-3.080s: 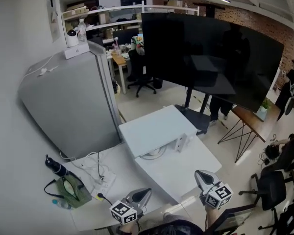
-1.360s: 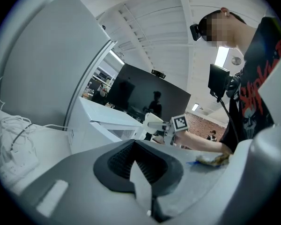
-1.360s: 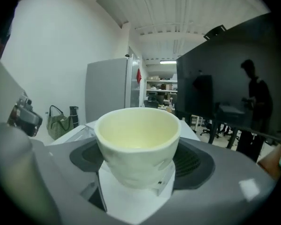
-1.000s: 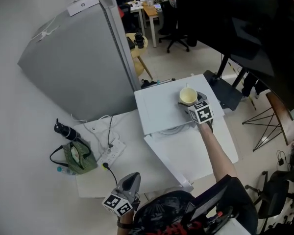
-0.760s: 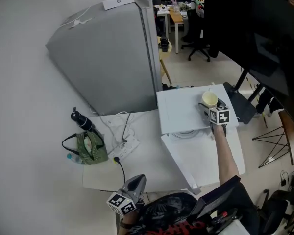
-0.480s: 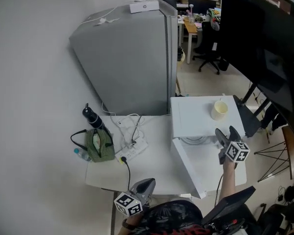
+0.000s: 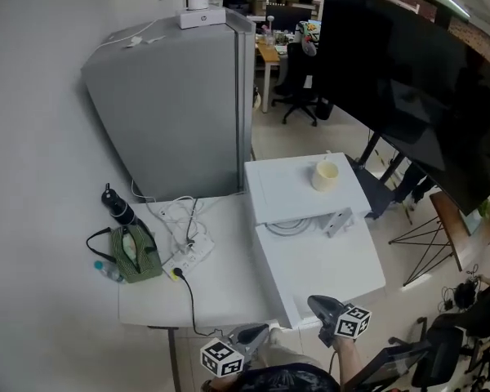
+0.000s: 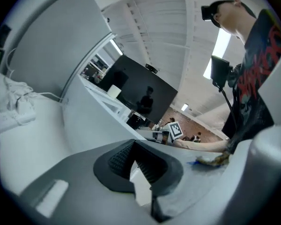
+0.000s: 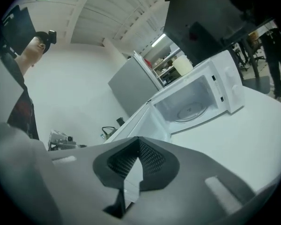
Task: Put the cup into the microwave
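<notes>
A pale yellow cup (image 7: 326, 175) stands upright on top of the white microwave (image 7: 286, 188). The microwave door (image 7: 339, 219) hangs open, and the right gripper view shows the glass turntable (image 9: 192, 109) inside with nothing on it. My right gripper (image 7: 320, 306) hovers low at the front edge of the white stand, well short of the microwave, shut and holding nothing. My left gripper (image 7: 258, 331) sits beside it to the left, also shut and holding nothing. The cup (image 8: 114, 91) shows small in the left gripper view, and again as the cup (image 9: 182, 65) in the right gripper view.
A tall grey fridge (image 7: 180, 96) stands behind the desk. On the desk (image 7: 220, 284) lie a green pouch (image 7: 131, 253), a black bottle (image 7: 117, 207) and a power strip (image 7: 188, 256) with cables. A large black screen (image 7: 400, 80) rises behind the microwave.
My right gripper let go of the cup on the microwave top, drew back towards the person and shut. The left gripper shifted slightly. The head view swung round.
</notes>
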A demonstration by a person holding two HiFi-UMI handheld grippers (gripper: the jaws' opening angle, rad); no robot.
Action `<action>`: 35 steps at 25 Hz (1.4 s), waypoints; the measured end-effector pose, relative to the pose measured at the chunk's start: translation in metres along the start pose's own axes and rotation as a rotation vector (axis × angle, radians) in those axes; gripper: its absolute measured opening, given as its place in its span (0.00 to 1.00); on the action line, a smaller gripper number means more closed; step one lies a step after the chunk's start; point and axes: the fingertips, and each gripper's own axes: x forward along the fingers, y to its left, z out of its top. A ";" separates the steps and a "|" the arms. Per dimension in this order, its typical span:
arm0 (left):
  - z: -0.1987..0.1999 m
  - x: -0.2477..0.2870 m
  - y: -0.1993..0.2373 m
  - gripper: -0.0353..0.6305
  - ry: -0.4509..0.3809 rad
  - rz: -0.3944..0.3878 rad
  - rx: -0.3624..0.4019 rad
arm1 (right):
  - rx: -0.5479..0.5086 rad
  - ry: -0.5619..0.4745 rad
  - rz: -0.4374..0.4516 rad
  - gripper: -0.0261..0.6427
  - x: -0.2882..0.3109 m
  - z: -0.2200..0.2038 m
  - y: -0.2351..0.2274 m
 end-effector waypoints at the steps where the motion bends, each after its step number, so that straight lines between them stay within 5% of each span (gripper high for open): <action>1: 0.001 0.004 -0.011 0.06 0.002 -0.008 0.027 | -0.014 -0.005 0.010 0.04 -0.004 0.000 0.004; 5: 0.022 0.005 -0.062 0.06 -0.035 0.035 0.201 | 0.057 -0.049 -0.050 0.04 -0.034 0.007 -0.019; 8: 0.019 -0.008 -0.100 0.06 -0.052 0.105 0.302 | 0.371 -0.297 -0.031 0.04 -0.081 0.022 -0.050; 11: -0.015 -0.010 -0.140 0.06 -0.071 0.187 0.251 | 0.652 -0.526 0.175 0.04 -0.137 0.017 -0.059; 16: -0.102 0.016 -0.203 0.06 -0.012 0.233 0.097 | 0.674 -0.687 0.343 0.04 -0.221 -0.012 -0.068; 19: -0.133 0.016 -0.231 0.06 0.079 0.223 0.103 | 0.623 -0.722 0.434 0.04 -0.240 -0.009 -0.030; 25: -0.147 0.010 -0.265 0.06 0.071 0.223 0.077 | 0.380 -0.666 0.612 0.04 -0.287 0.019 0.074; 29: -0.152 0.000 -0.289 0.06 0.045 0.210 0.116 | 0.287 -0.631 0.579 0.04 -0.312 0.034 0.106; 35: -0.175 -0.049 -0.321 0.06 -0.060 0.259 0.144 | -0.055 -0.512 0.380 0.04 -0.343 0.038 0.185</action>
